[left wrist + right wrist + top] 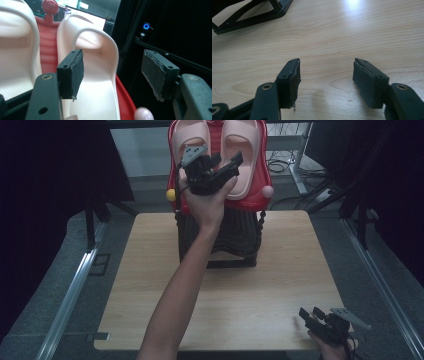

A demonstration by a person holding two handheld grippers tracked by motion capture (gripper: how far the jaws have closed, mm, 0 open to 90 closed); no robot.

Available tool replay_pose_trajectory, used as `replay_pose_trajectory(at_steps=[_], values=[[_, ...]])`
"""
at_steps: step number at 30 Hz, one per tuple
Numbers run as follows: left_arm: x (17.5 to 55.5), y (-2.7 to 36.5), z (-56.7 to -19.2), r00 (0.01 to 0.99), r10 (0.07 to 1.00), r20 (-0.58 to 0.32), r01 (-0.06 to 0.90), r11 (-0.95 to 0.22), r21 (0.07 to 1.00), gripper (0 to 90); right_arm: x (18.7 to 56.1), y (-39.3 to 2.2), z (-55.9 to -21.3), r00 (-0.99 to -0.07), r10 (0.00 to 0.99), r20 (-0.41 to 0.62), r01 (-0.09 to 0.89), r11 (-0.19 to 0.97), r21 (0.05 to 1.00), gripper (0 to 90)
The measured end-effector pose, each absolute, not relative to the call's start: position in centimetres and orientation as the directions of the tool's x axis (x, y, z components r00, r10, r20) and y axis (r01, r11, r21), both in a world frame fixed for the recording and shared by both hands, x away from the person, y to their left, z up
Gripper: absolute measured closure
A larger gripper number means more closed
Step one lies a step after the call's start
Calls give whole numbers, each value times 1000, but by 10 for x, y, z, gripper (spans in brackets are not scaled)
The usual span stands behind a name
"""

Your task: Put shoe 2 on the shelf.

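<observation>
Spread jaws of the left gripper (112, 75) hide part of the right slipper (97, 82), pinching nothing

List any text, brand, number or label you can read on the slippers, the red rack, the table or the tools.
None: no readable text in these views.
Pale pink rubber slippers: plain footbeds, no brand or size visible.
Red plastic rack: ribbed surface, no label.
Light wooden table: bare grain only.
Left tool and right tool: black jaws, no markings seen.
Blue glowing ring on a dark device: a light, no characters.
</observation>
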State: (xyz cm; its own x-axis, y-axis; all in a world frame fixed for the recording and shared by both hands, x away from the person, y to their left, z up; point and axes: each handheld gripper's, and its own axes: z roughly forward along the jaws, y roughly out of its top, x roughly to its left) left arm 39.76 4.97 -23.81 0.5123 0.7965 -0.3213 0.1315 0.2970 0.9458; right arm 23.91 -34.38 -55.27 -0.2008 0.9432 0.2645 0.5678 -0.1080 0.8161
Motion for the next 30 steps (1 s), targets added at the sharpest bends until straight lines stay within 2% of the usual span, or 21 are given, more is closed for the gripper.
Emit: replay_pose_trajectory(at_steps=[15,26,30], values=[[338,85,-306,625,729,-278,152,236,960,332,240,-342,-553,-205,944,258,571,-99,815,386],[300,123,-360,626,731,-271,203,183,962,316,242,-337,-554,-215,944,250,577,-84,813,382],[295,130,-370,623,738,-259,216,156,964,314,244,-337,-554,-212,945,247,574,-84,814,381]])
